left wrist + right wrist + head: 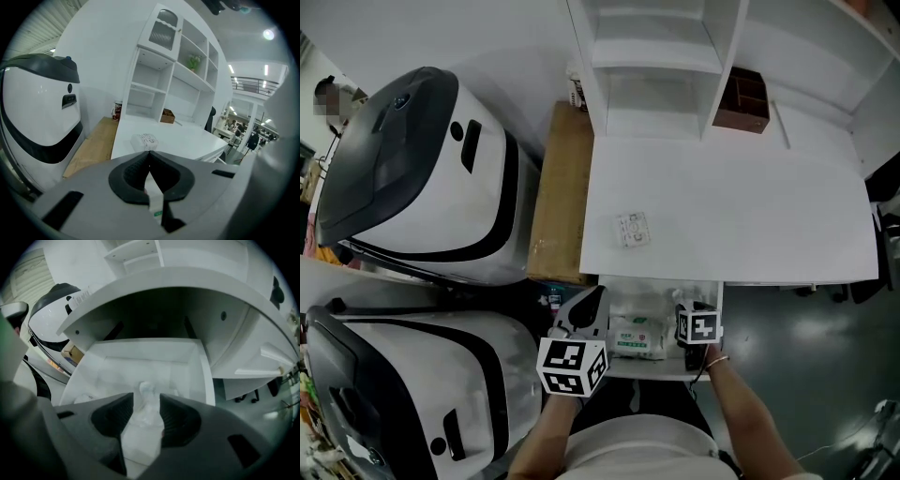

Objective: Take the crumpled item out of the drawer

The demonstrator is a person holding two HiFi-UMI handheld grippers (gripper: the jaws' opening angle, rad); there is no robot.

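The drawer [649,369] under the white desk [750,216] stands pulled out. My right gripper [686,311] is over its right part, and in the right gripper view it [146,412] is shut on a white crumpled item [146,394] that stands up between the fingers above the drawer floor [154,362]. The head view hides the crumpled item behind the gripper. My left gripper [592,302] hovers at the drawer's left edge. Seen from its own camera, the left gripper [149,153] is shut with nothing between the tips, pointing across the desk top.
A flat tissue pack [637,337] with a green label lies in the drawer [84,398]. A small white packet [632,229] rests on the desk [144,139]. Left of the desk are a cardboard box [562,187] and two large white-and-black machines [422,178]. A shelf unit [656,56] stands behind.
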